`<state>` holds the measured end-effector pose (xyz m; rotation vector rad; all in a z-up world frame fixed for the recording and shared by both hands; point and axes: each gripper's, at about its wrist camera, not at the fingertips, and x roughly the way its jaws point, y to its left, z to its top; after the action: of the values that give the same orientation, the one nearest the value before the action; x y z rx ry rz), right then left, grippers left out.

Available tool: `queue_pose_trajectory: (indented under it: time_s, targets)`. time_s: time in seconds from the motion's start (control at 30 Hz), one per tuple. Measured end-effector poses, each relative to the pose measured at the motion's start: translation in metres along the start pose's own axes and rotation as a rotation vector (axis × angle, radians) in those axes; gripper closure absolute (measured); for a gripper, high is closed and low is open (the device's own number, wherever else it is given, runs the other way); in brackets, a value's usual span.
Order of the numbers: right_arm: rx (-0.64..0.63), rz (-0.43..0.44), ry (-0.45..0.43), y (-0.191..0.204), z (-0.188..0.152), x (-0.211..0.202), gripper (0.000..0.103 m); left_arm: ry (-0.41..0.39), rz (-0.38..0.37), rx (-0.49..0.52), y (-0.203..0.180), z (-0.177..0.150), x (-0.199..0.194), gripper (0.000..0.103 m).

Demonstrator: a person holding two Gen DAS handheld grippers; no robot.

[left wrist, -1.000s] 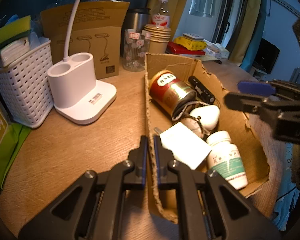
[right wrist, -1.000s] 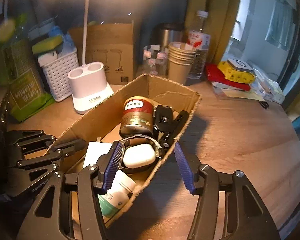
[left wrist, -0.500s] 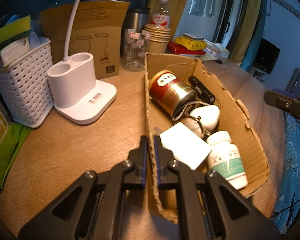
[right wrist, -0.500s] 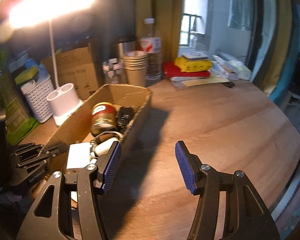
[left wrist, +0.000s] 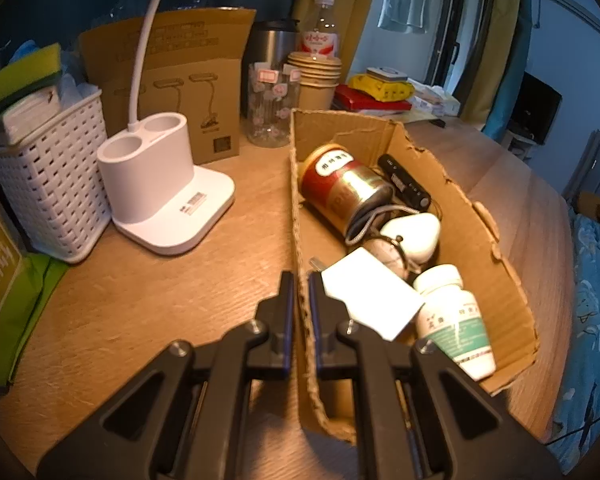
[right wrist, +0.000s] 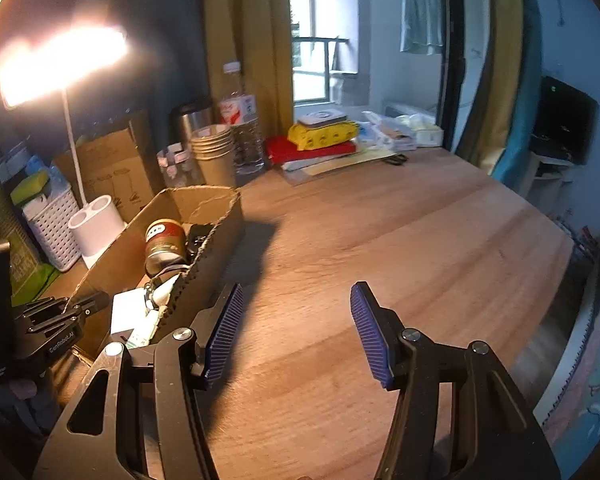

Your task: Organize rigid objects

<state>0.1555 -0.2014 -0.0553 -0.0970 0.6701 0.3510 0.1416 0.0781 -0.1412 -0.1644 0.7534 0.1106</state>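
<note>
Right claw (right wrist: 296, 320) swung off cardboard box (right wrist: 204, 208).

bare wooden table (right wrist: 400, 240) is lying open right of the cardboard box (right wrist: 216, 240); clutter is crowding its left.

Left black two-finger gripper w/ blue pads (left wrist: 301, 280) angles down, jaws clamped on the thin wall of the brown cardboard box (left wrist: 496, 264). Right black gripper w/ ribbed blue pads (right wrist: 296, 300) angles down, jaws apart, nothing btwn them.
</note>
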Motion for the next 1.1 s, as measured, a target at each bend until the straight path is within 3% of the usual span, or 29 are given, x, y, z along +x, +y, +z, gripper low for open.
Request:
queue_pose_trajectory:
  time_s: [0.27,0.37,0.7,0.77,0.8,0.83,1.1]
  targets:
    - [0.068,-0.037,-0.083,-0.014,-0.014,-0.032,0.044,-0.024,0.015,0.02,-0.003,0.0,-0.005,0.094]
    - [0.072,-0.04,-0.108,-0.015,-0.018,-0.044,0.044,-0.035,0.02,0.021,-0.003,0.001,-0.008,0.087]
    - [0.086,-0.048,-0.162,-0.019,-0.019,-0.076,0.044,-0.137,0.066,0.034,-0.006,0.01,-0.048,0.082]
    - [0.089,-0.052,-0.176,-0.019,-0.017,-0.083,0.044,-0.166,0.067,0.035,-0.009,0.011,-0.061,0.058]
    - [0.09,-0.051,-0.182,-0.019,-0.016,-0.087,0.044,-0.18,0.063,0.027,-0.009,0.011,-0.069,0.02]
    - [0.091,-0.052,-0.186,-0.019,-0.016,-0.089,0.044,-0.198,0.054,0.016,-0.01,0.011,-0.077,0.009]
    - [0.077,-0.049,-0.23,-0.012,-0.01,-0.118,0.044,-0.314,0.001,0.046,-0.029,0.018,-0.146,0.009]
